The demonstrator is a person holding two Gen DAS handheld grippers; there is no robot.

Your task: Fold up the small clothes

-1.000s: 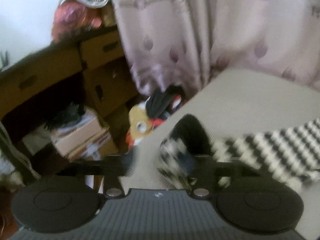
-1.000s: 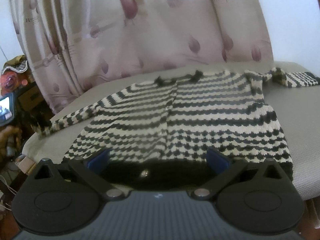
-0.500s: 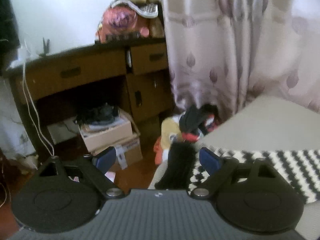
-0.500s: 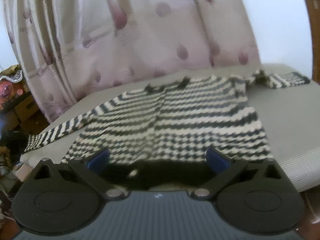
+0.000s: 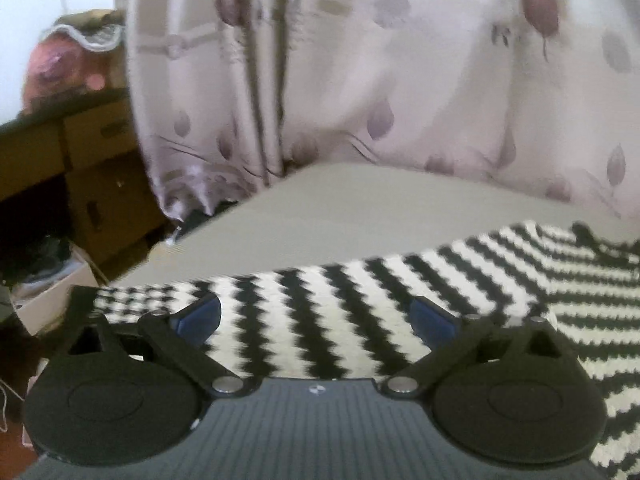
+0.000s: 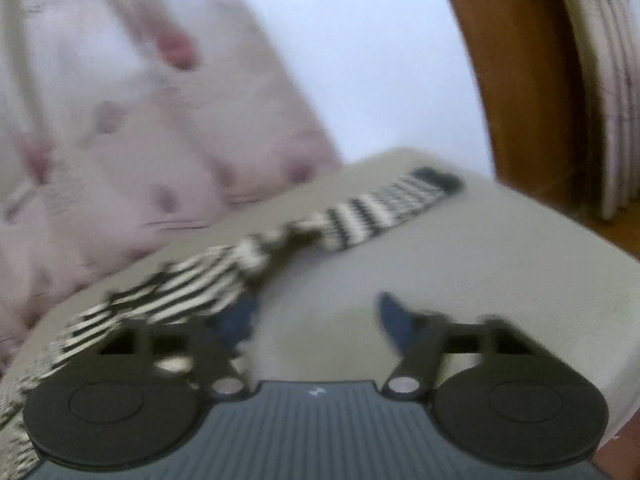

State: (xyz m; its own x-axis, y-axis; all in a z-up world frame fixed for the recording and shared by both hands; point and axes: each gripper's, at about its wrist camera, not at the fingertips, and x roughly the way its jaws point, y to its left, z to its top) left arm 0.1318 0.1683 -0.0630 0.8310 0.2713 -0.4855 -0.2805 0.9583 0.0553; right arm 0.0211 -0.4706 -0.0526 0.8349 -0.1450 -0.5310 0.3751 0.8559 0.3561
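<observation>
A black-and-white zigzag knit sweater lies flat on a grey padded surface. My left gripper is open and empty, its blue pads spread just above the sweater's left sleeve. In the blurred right wrist view the sweater's right sleeve stretches away to its dark cuff. My right gripper is open and empty over the grey surface, just right of that sleeve.
A pale pink patterned curtain hangs behind the surface. A wooden desk with drawers and boxes stand at the left. A brown wooden frame rises at the right beyond the surface's edge.
My left gripper let go of the sleeve cuff, opened, and swung right over the sleeve. My right gripper swung right from the sweater's hem to the right sleeve.
</observation>
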